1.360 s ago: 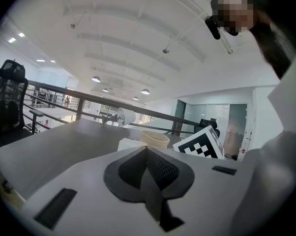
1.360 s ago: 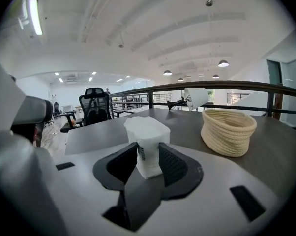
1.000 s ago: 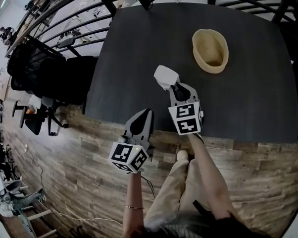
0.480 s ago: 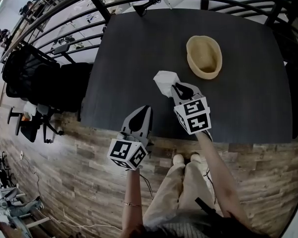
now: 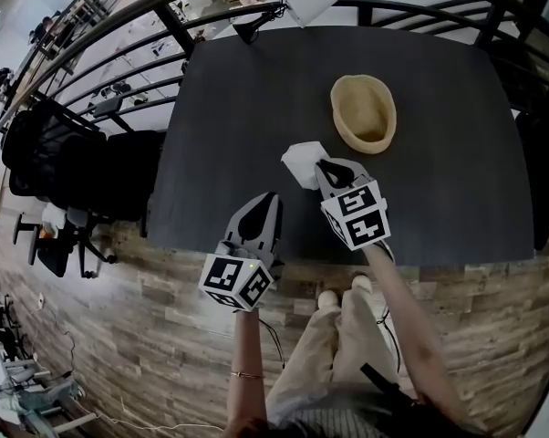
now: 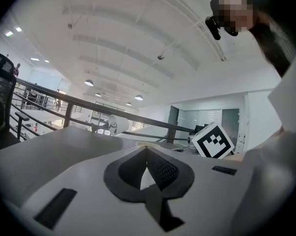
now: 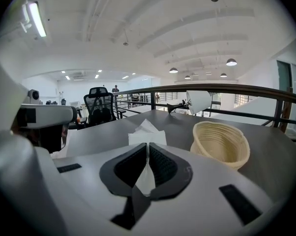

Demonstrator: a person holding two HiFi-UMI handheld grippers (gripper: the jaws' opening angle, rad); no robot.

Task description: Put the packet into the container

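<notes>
We look down on a dark worktop (image 5: 247, 108) that carries two things. The container (image 5: 364, 112), a pale oval basket with ribbed walls, stands upright to the right of the middle. The packet (image 5: 302, 161), white and thin with a folded top, is near and to the left of the container, close to it but not touching.

The right hand-held gripper (image 5: 322, 165) reaches in from the near side and meets the packet at its right-hand near edge. Its jaws are closing, with the packet between them. In the right gripper view the dark ribbed pads (image 7: 160, 163) already press on either side of the white sheet, and the rest of the packet rises beyond the tips. From these views we cannot tell whether the packet's lower edge rests on the worktop or is just clear of it. In that view the container sits to the right of the jaws and farther off.

The left hand-held gripper (image 5: 269, 199) hangs near and to the left of the right one, its tip just over the near edge of the worktop. In the left gripper view its jaws meet at the tips and hold nothing.

A lamp (image 5: 304, 3) with a white shade stands at the far edge of the worktop. A black office chair (image 5: 65, 135) is off to the left, and a wood-plank floor (image 5: 147, 318) runs along the near side.
</notes>
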